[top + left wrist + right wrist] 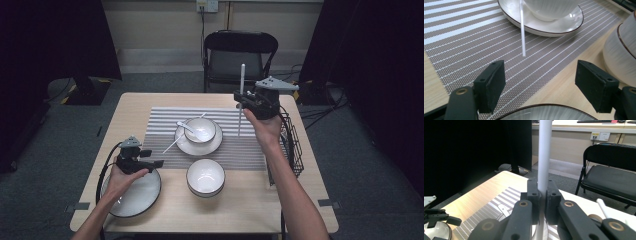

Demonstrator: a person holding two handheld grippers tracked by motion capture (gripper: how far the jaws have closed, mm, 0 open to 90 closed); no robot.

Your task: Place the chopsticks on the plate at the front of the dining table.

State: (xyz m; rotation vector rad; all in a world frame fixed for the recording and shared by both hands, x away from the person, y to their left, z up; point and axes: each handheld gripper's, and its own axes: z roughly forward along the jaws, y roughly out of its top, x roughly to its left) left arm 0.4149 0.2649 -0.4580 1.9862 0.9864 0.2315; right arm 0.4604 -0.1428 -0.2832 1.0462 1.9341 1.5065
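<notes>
White chopstick (241, 100) stood near-upright, pinched in the right tool (243, 102), jaws pressed together on its shaft; the right gripper view had the stick (544, 157) rising straight up out of the clamped pads. It hung above the far right part of the striped placemat (165, 125), its lower end near the mat surface; I couldn't tell whether it touched.

Landmark: placemat, at the middle of the worktop (250, 200).
- On the mat, centre: saucer (187, 146) carrying a small bowl (206, 126), with a white spoon (187, 127) lying in the bowl.
- Second chopstick (172, 145) lay on the mat, running slantwise from the saucer's left edge toward the mat's near left corner.
- Just off the mat's near edge: empty bowl (205, 176).
- Off its near left corner: large plate (145, 197).
- Off its right edge: black wire basket (295, 150) at the worktop's side.

Left tool (155, 163) sat over the plate's far rim at the mat's near left corner, jaws spread wide, nothing between them. In the left gripper view the lying chopstick's tip (523, 37) sat ahead of the gap, apart from both pads.

Black folding chair (239, 55) stood beyond the worktop's far edge.
</notes>
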